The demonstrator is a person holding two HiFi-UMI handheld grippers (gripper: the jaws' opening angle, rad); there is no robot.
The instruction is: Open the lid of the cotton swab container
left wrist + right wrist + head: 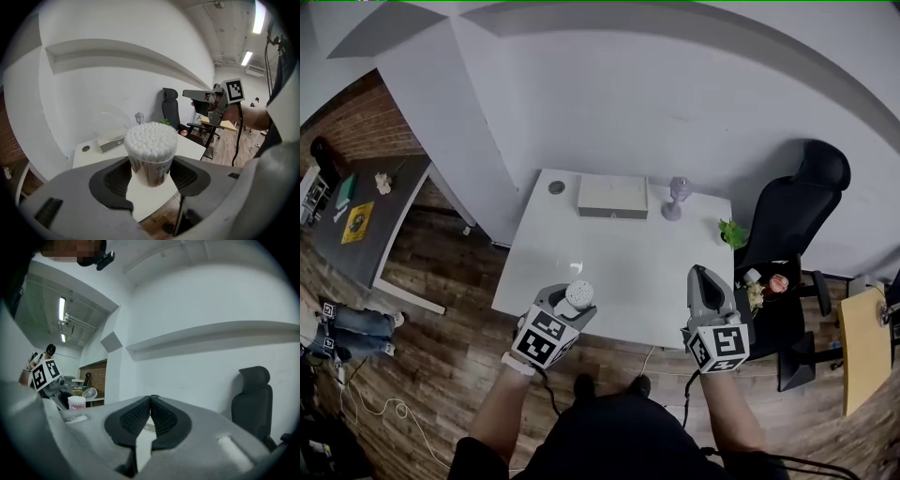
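As the head view looked down, the left claw [574, 303] held the cotton swab container [580, 290] above the white bench's [619, 258] front edge, well apart from the right claw [705, 279]. The left gripper view showed both pads pressing the container's sides, its white swab tips upward. The right gripper view showed that claw's jaws pressed together, empty.

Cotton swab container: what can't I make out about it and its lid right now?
Lid: none visibly on the cotton swab container in the left claw; whether a clear one covers the swabs is unsure.
Faint clear shape, left gripper view: too washed out to name.
Label print, left gripper view: too small and blurred to read.
Head view: container too small for detail.
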